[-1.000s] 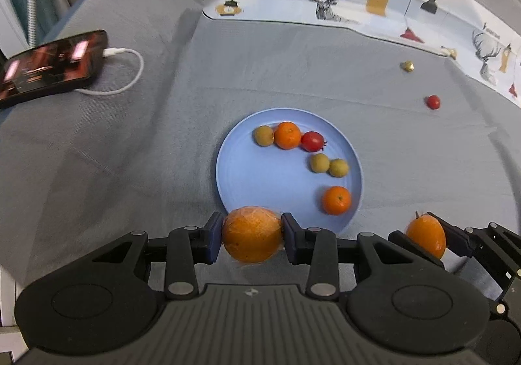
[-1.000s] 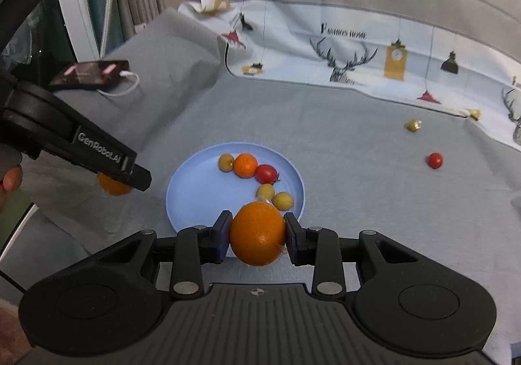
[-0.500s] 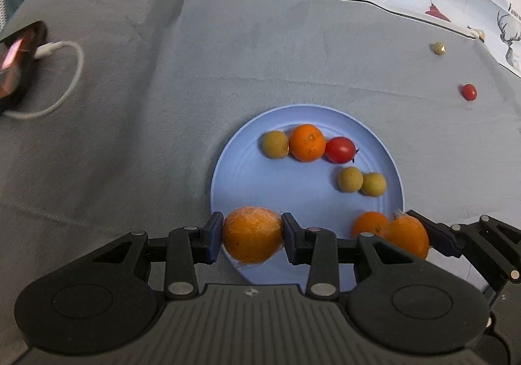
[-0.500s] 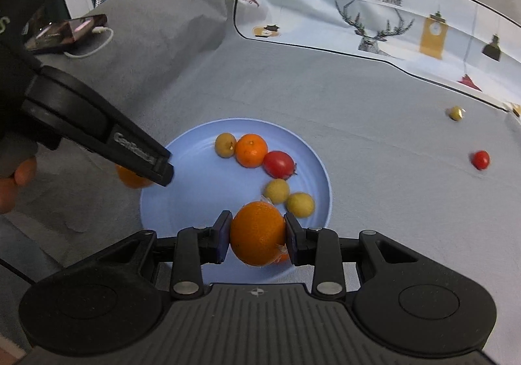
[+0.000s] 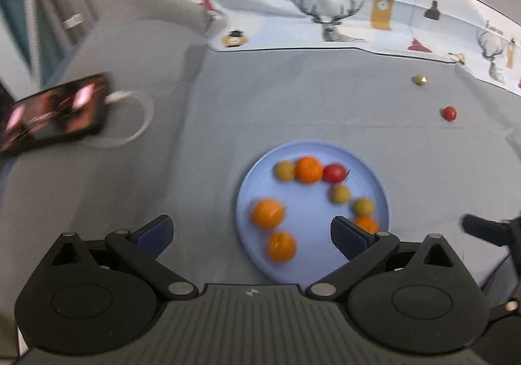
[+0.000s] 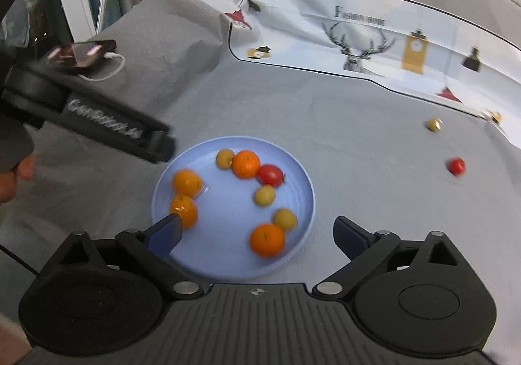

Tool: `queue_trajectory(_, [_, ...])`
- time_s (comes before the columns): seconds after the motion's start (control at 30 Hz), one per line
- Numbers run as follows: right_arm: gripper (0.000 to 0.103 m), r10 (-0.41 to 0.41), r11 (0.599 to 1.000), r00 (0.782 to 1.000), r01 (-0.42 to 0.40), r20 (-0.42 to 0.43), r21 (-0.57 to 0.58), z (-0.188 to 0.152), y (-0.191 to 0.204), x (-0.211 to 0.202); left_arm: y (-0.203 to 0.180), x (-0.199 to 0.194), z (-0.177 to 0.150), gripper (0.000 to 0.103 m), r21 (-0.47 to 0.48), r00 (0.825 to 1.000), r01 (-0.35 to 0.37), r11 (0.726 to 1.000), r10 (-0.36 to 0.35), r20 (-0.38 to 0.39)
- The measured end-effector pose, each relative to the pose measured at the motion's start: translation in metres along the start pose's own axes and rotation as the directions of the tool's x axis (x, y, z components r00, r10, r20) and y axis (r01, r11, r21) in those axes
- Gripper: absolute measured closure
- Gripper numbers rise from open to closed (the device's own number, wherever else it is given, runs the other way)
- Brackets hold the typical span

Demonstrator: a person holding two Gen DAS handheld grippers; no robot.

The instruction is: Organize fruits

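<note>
A blue plate (image 5: 309, 208) (image 6: 224, 221) on the grey cloth holds several oranges, a few small yellow-green fruits and a red tomato (image 5: 334, 172) (image 6: 270, 175). My left gripper (image 5: 250, 231) hovers over the plate's near left rim with its jaws opening wide. Nothing is gripped; two oranges (image 5: 267, 213) (image 5: 281, 246) lie loose on the plate below it. My right gripper (image 6: 259, 231) is also opening wide above the plate's near edge, where an orange (image 6: 267, 239) lies free. The left gripper's finger (image 6: 153, 143) reaches in from the left.
A lone red tomato (image 5: 449, 113) (image 6: 456, 165) and a small gold object (image 5: 419, 80) (image 6: 434, 124) lie on the cloth at the far right. A phone (image 5: 52, 114) (image 6: 81, 53) on a white cable sits far left. A printed cloth (image 5: 342, 16) covers the back.
Both grippers were shut on an orange each; both have spread wide and the two oranges now lie on the plate. The left view has pulled back from the plate.
</note>
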State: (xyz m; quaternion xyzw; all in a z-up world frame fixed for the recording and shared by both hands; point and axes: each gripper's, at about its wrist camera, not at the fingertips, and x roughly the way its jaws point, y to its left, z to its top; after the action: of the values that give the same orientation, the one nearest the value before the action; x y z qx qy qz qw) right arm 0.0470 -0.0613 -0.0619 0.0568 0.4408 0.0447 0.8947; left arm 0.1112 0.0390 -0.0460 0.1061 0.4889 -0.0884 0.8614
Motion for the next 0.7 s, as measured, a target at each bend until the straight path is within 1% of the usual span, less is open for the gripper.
queue_trajectory(0.03, [0.002,-0.007,1.0,1.0,0.007,0.002,0.011,-0.005,0.001,-0.01,0.001,-0.008,-0.009,0.0,-0.013,1.0,-0.017,1.0,0.017,-0.002])
queue_trajectory(0.1, [0.001,-0.019,0.999,1.0,0.019,0.018,0.029,-0.017,0.003,-0.028,0.002,-0.019,-0.023,0.0,-0.031,0.999,-0.028,0.999,0.027,-0.022])
queue_trajectory(0.23, [0.001,-0.05,0.999,0.996,0.051,0.079,-0.012,-0.026,0.013,-0.056,-0.002,-0.038,-0.044,0.0,-0.058,0.999,-0.017,0.998,0.015,-0.043])
queue_trajectory(0.43, [0.001,-0.095,0.995,0.98,0.097,0.177,-0.002,-0.034,0.018,-0.098,-0.008,-0.079,-0.063,0.0,-0.048,0.999,-0.021,0.999,0.022,0.04])
queue_trajectory(0.7, [0.001,-0.119,0.99,0.956,0.136,0.268,-0.046,-0.056,0.028,-0.143,-0.026,-0.112,-0.082,0.0,-0.004,0.995,-0.015,1.0,0.015,0.095])
